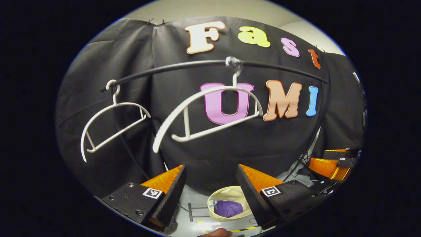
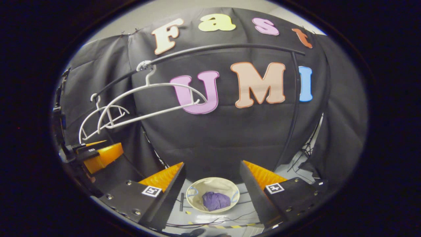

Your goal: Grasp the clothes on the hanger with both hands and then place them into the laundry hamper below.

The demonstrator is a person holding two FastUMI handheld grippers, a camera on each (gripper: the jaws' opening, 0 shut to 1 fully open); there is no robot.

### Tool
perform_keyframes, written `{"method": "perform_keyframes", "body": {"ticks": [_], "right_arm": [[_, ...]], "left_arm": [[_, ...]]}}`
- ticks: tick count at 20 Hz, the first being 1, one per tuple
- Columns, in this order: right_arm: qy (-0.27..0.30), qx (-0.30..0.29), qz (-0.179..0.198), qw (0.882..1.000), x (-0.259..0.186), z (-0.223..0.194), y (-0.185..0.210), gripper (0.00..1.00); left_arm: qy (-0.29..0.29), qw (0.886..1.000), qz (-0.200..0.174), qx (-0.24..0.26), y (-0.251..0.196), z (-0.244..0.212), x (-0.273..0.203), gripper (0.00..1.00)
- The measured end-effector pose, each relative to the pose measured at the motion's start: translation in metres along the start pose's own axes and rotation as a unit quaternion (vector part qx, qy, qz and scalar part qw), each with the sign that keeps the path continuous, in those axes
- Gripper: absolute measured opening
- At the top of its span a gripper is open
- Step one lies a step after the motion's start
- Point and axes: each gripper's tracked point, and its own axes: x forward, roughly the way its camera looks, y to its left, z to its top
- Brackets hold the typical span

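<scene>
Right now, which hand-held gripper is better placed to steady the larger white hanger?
Left. In the left gripper view the larger white hanger hangs straight ahead above the open left hand-held gripper; in the right gripper view it sits off to the left.

The left gripper [image 1: 210, 194] is held level and faces forward, its 2 fingers [image 1: 171, 194] rising from the bottom of the left gripper view. Its jaws stand wide apart with nothing between them. The right gripper [image 2: 212, 194] takes the same pose in the right gripper view: 2 fingers [image 2: 169, 192] spread wide, jaws apart, gripping nothing. Each gripper also appears in the other's view, farther off at the side: the right one at the right edge of the left gripper view, the left one at the left edge of the right gripper view.
</scene>
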Motion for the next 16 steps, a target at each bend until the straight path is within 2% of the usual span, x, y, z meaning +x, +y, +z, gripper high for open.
{"method": "perform_keyframes", "body": {"ticks": [3, 4, 8, 9, 12, 13, 14, 16], "right_arm": [[-0.038, -0.009, 0.000, 0.999, -0.014, 0.022, 0.003, 0.99], [-0.053, -0.012, 0.003, 0.999, -0.018, 0.029, 0.002, 1.00], [-0.103, -0.023, 0.019, 0.994, -0.036, 0.050, 0.010, 0.98], [-0.115, -0.027, 0.019, 0.993, -0.042, 0.055, 0.011, 0.92], [-0.146, -0.036, 0.012, 0.988, -0.060, 0.062, 0.010, 0.92], [-0.151, -0.037, 0.008, 0.988, -0.064, 0.060, 0.007, 0.98], [-0.153, -0.036, 0.001, 0.988, -0.067, 0.057, 0.004, 0.92], [-0.163, -0.033, -0.006, 0.986, -0.076, 0.053, 0.001, 0.92]], "left_arm": [[-0.040, 0.999, -0.009, -0.003, 0.000, 0.030, -0.009, 0.94], [-0.053, 0.999, -0.009, 0.002, 0.003, 0.038, -0.013, 0.96], [-0.120, 0.992, -0.011, 0.023, 0.005, 0.077, -0.034, 0.96], [-0.136, 0.990, -0.015, 0.025, 0.005, 0.085, -0.040, 0.96], [-0.151, 0.988, -0.031, 0.013, 0.005, 0.088, -0.055, 0.96], [-0.151, 0.988, -0.035, 0.011, 0.007, 0.086, -0.057, 0.95], [-0.148, 0.988, -0.038, 0.011, 0.008, 0.080, -0.058, 0.95], [-0.137, 0.989, -0.048, 0.017, 0.005, 0.064, -0.060, 0.93]]}}
